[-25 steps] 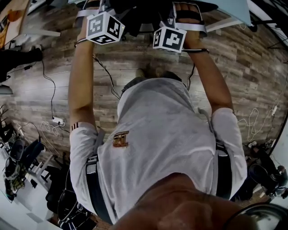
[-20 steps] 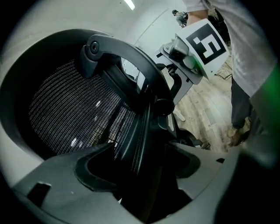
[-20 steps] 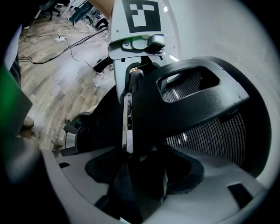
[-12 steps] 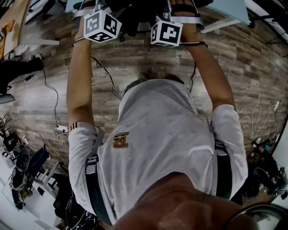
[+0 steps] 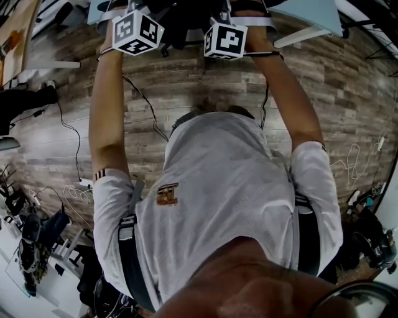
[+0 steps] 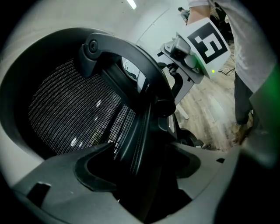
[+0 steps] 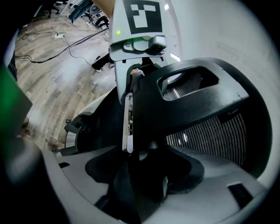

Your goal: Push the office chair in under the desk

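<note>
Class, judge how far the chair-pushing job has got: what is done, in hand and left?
Done: left gripper and right gripper are each clamped on the backrest rim. In hand: arms stretched forward, backrest close to the desk edge. Left: pushing it fully under; how deep it sits is hidden.

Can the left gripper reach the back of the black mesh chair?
Yes, it seems so: the left gripper has its jaws closed on the back frame of the black mesh office chair, and nothing stands between them.
</note>
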A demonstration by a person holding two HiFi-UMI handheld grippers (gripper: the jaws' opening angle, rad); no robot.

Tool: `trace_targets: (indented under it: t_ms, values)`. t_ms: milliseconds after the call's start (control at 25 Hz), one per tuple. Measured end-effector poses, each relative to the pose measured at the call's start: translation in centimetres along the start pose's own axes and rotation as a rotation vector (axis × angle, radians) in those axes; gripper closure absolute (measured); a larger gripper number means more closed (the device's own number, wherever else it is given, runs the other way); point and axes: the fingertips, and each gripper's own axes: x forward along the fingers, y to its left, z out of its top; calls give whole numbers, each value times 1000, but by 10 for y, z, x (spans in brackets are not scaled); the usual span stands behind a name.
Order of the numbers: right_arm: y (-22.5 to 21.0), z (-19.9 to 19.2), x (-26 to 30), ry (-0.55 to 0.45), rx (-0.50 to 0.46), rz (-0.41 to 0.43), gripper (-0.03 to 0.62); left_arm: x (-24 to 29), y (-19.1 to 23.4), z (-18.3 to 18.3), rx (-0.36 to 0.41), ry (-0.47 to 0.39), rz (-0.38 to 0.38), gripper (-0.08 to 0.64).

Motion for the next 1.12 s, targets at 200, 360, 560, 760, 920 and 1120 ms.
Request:
trace_targets:
  t_ms: [200,360,560,760,920,1120]
  values:
    - [-4,9,5,-23,8,-13,318,1,8,-8,3,-1,0,206]
    - [-8,15,6,-35,12,-24,318,-2,14,-11,13,-7,4,204]
    - [-6,17,7,-32,4,-21,318,-3,13,-13,15,-10,10,202]
    - [-4,20,8,-39,2,-18,318,-4,11,-16,18,-1,31,202]
    - [-3,19,2,-39,-12,-16,316,-9,10,-13,30,27,60,204]
    - [-2,17,-9,-30,-33,-11,318,-23,4,-8,71,48,102,204]
